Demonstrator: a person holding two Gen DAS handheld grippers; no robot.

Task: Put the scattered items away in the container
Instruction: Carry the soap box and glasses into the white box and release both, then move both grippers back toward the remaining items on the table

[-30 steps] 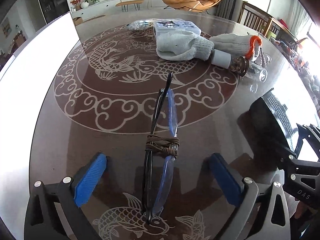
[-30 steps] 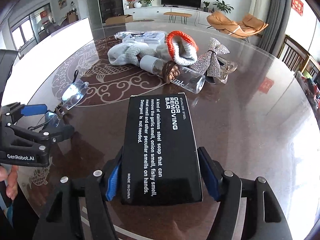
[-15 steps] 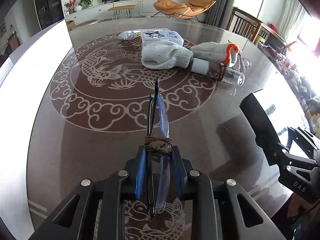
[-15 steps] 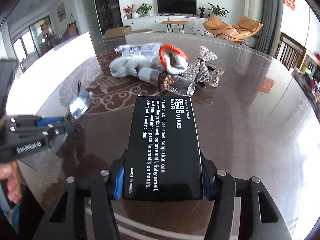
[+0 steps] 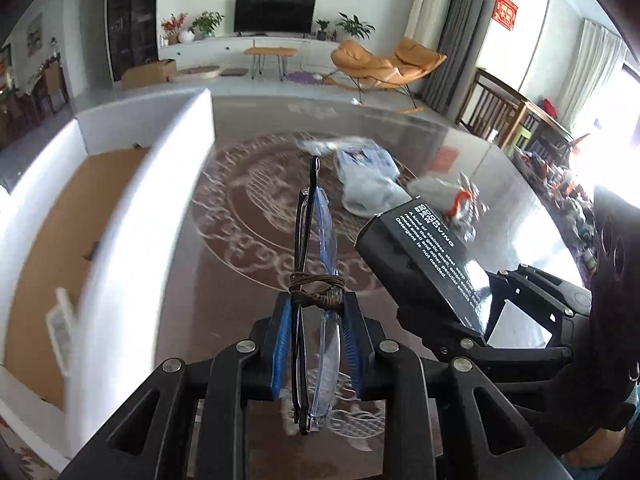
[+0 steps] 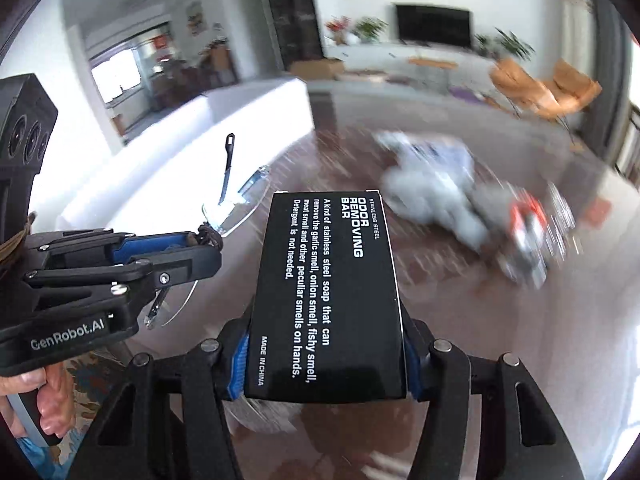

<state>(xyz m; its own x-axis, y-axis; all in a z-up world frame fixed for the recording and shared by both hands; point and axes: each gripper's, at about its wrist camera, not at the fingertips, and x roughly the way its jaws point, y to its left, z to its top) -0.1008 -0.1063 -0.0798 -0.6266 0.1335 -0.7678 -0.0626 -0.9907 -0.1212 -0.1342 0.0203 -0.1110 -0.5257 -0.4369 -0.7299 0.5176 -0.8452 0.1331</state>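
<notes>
My left gripper [image 5: 316,312] is shut on folded glasses [image 5: 314,236] bound with a brown cord, held edge-up above the table. Right beside it, my right gripper [image 6: 326,360] is shut on a black "odor removing bar" box [image 6: 328,288], also raised off the table; the same box [image 5: 424,256] shows at the right of the left wrist view. A white container [image 5: 132,208] with a brown cardboard floor stands open at the left, close to the glasses. In the right wrist view the left gripper [image 6: 200,244] with the glasses [image 6: 236,208] is at the left, in front of the container's white wall [image 6: 240,120].
A blurred pile lies further back on the dark patterned glass table [image 5: 224,280]: a white glove [image 5: 368,196], a blue packet [image 5: 364,160], an orange-cuffed glove [image 5: 460,200]. Wooden chairs [image 5: 496,108] stand beyond the table's right edge. A hand [image 6: 52,404] grips the left tool.
The left jaws closed on the glasses and the right jaws tightened on the box. Both grippers then rose and swung left, bringing the white container into view.
</notes>
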